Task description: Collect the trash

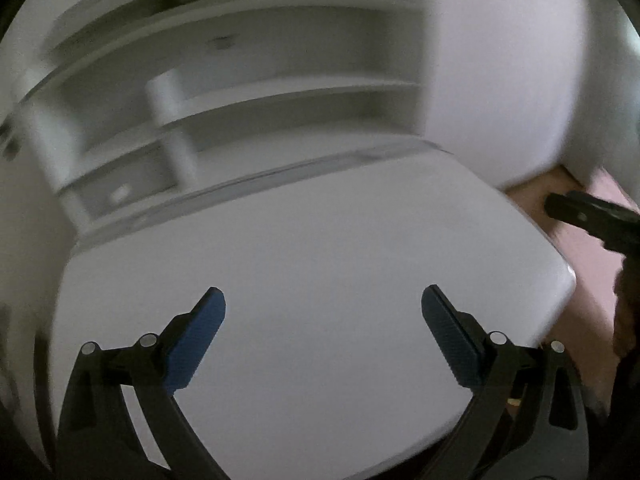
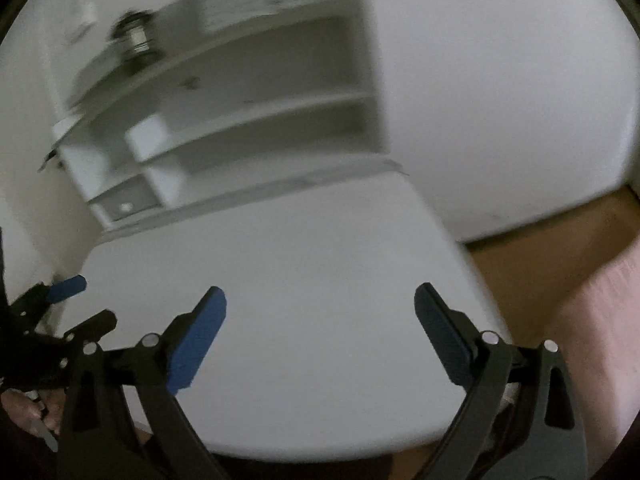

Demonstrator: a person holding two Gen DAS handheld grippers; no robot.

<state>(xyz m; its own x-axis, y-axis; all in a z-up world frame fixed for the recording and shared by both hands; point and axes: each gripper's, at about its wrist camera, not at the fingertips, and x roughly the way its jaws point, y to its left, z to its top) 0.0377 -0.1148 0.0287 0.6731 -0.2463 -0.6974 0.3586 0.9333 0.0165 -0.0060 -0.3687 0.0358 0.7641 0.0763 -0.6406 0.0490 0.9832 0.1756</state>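
No piece of trash shows in either view. My left gripper [image 1: 323,300] is open above a bare white table top [image 1: 312,248], its blue pads wide apart with nothing between them. My right gripper [image 2: 320,300] is open too, over the same white table top [image 2: 304,264], and holds nothing. In the left wrist view the right gripper's black finger [image 1: 588,212] pokes in at the right edge. The left gripper [image 2: 60,304], with a blue pad, shows at the left edge of the right wrist view, a hand below it. Both pictures are blurred.
A white shelf unit [image 1: 248,92] stands against the wall behind the table, with a dark round object [image 2: 136,36] on its top. White wall [image 2: 500,100] fills the right. Brown floor [image 2: 532,264] lies past the table's right edge. A pinkish blurred mass [image 2: 596,320] sits at lower right.
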